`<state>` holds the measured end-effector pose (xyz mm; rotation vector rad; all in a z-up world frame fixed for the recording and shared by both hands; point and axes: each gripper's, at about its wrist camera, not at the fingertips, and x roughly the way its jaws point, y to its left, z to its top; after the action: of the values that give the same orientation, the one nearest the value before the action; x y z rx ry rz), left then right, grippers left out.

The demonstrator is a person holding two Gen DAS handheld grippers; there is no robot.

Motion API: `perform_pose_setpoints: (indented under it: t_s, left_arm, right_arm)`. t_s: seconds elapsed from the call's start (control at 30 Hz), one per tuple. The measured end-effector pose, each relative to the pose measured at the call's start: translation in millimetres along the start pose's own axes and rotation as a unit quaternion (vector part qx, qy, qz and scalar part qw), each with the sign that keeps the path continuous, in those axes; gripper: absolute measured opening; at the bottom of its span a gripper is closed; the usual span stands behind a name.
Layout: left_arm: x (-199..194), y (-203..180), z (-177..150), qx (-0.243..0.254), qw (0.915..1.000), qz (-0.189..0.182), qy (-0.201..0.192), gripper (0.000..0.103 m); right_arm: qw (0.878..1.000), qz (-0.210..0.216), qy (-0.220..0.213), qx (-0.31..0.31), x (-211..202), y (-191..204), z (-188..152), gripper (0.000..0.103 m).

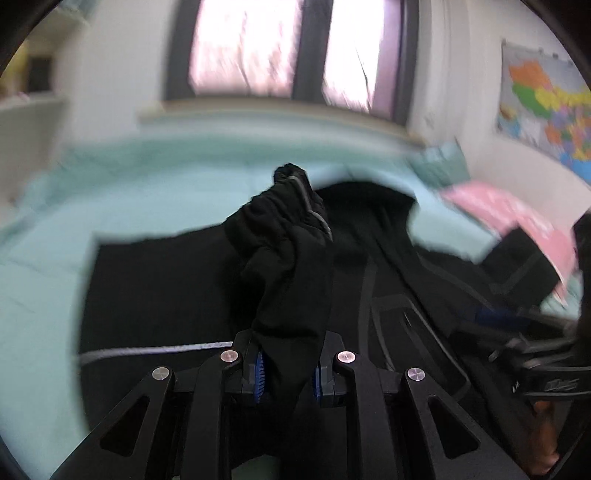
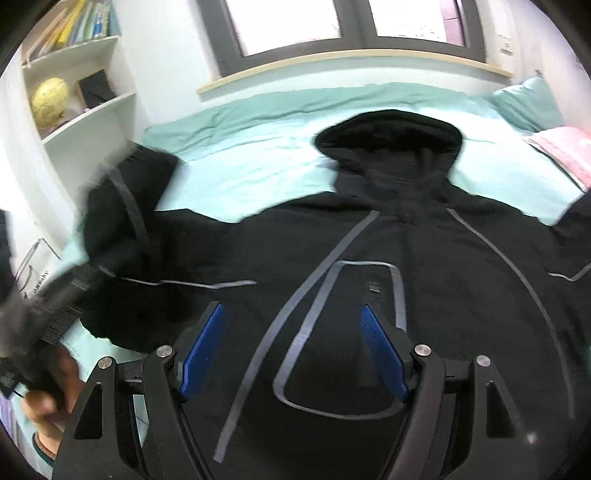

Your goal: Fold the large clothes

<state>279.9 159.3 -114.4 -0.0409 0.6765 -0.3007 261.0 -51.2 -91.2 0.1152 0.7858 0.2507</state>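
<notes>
Here, large black hooded jacket w/ grey reflective piping spread flat on mint-green bed sheet, hood pointing toward window, body filling most of the right wrist view. Left gripper clamped tight on black sleeve, cuff bunched and sticking up beyond the blue pads, cloth raised off the bed — prob. held that way so sleeve can be carried across the jacket body for a first fold. In the right wrist view, same sleeve seen lifted at the jacket's left side, blurred, w/ hand below it. Right gripper spread wide, nothing between the pads, hovering over the chest panel w/ its grey looped trim; likely waiting to pin or smooth the front, maybe take the other sleeve. Fold judged barely begun: body flat, unfolded. Bed surface soft, lightly wrinkled. Pink cloth and mint pillow at far right corner. White shelf unit w/ books and yellow ball at left. Dark-framed window above a pale sill, colourful wall map on the side wall.
</notes>
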Motion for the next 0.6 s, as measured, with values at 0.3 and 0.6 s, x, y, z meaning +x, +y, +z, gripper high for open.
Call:
perform_pose_setpoints:
  t_s: [0.3, 0.6]
  left_arm:
    - [45.1, 13.7, -25.6, -0.057, 0.9857, -0.129, 0.092, 0.044]
    - [5.2, 28.6, -16.9, -0.088, 0.9720, -0.212, 0.051, 0.055]
  right_arm:
    - [0.998, 0.001, 0.055, -0.005, 17.2, -26.8, -13.4, 0.078]
    - [0.995, 0.057, 0.079, 0.010, 49.7, -2.2, -3.2, 0.078]
